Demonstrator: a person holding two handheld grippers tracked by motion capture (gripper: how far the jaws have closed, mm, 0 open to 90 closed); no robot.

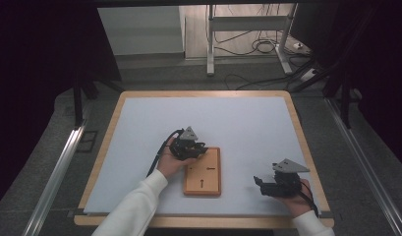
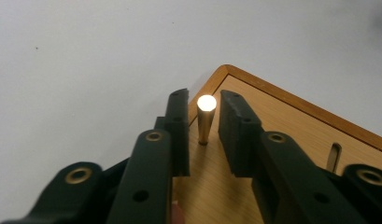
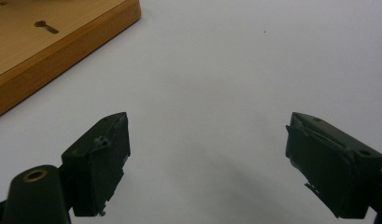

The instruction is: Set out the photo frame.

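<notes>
Wooden board (image 2: 291,126), upright brass peg (image 2: 205,119) between left gripper's (image 2: 203,135) near-clenched fingers (image 2: 179,126), untouched.

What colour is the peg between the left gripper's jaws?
Brass-gold, with a bright shiny top; the peg shows best in the left gripper view, standing on the wooden board.

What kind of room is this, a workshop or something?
Probably a lab recording bench: a wood-edged table with a pale grey mat, loose cables on the floor behind it, and a metal-legged stand; dark curtains close in the sides.
</notes>
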